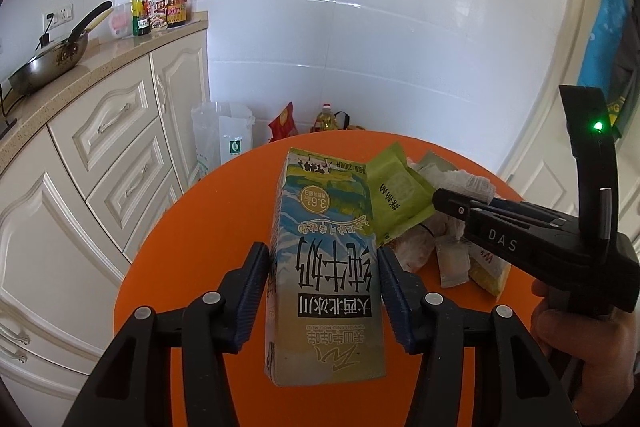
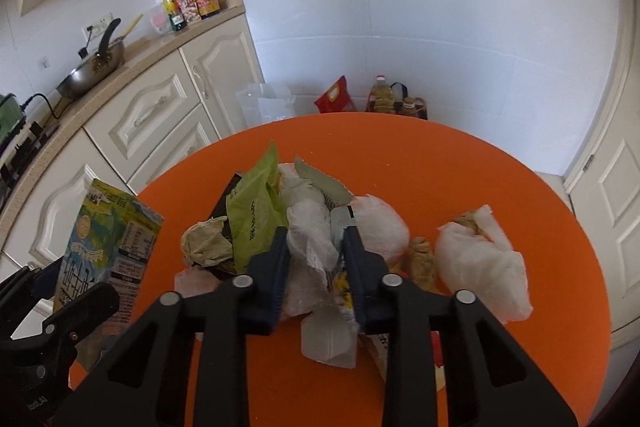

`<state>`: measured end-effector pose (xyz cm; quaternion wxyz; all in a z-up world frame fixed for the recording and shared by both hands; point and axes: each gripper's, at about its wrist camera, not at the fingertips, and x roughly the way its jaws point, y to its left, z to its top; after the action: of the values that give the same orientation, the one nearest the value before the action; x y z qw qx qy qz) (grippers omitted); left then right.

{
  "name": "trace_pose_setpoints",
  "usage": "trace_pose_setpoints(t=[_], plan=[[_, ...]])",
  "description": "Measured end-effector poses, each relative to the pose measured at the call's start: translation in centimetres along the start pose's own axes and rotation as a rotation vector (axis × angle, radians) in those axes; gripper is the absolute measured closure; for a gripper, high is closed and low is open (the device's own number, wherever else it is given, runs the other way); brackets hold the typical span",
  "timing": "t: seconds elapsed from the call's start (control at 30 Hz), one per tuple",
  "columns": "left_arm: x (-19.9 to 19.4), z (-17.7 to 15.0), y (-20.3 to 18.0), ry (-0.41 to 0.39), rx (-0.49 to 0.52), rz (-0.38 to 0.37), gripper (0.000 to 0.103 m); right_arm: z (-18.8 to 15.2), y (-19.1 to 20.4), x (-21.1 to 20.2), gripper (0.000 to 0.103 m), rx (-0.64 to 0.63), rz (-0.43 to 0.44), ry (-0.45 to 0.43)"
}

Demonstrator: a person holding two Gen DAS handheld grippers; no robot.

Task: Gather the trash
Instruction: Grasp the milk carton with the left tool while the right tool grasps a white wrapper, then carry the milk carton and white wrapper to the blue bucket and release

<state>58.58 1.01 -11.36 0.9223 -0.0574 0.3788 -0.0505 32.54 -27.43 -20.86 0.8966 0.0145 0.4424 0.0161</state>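
My left gripper [image 1: 324,267] is shut on a blue-and-green milk carton [image 1: 326,247], held upright over the round orange table [image 1: 192,259]; the carton also shows in the right wrist view [image 2: 108,251]. My right gripper [image 2: 316,247] is shut on a crumpled white tissue [image 2: 310,239] in the trash pile, with a green wrapper [image 2: 256,211] to its left. The right gripper also shows in the left wrist view [image 1: 444,201] over that pile. More crumpled tissue [image 2: 480,259] lies to the right on the table.
Cream cabinets [image 1: 112,147] with a counter, a pan [image 1: 52,59] and sauce bottles [image 1: 160,3] stand to the left. A white plastic bag [image 1: 222,139], a red packet [image 1: 284,123] and an oil bottle [image 1: 326,119] stand on the floor by the white tiled wall.
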Motion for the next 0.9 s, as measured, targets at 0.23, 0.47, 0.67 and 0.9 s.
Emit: trace_pose_setpoints(t=[0.23, 0.47, 0.67, 0.9], plan=[[-2.7, -3.4, -0.3, -0.008, 0.004, -0.004, 0.054, -1.0, -0.4, -2.2, 0.083, 0.016, 0.046, -0.035], [-6.3, -8.5, -1.9, -0.004, 0.017, -0.017, 0.054, -2.7, -2.0, -3.2, 0.082, 0.053, 0.064, 0.013], [-7.1, -9.2, -2.2, -0.004, 0.031, -0.023, 0.054, -3.3, -2.5, -3.5, 0.081, 0.061, 0.075, 0.009], [-8.0, -9.7, -0.9, -0.011, 0.037, -0.014, 0.055, -3.0, -3.2, -3.9, 0.08, 0.084, 0.097, 0.008]])
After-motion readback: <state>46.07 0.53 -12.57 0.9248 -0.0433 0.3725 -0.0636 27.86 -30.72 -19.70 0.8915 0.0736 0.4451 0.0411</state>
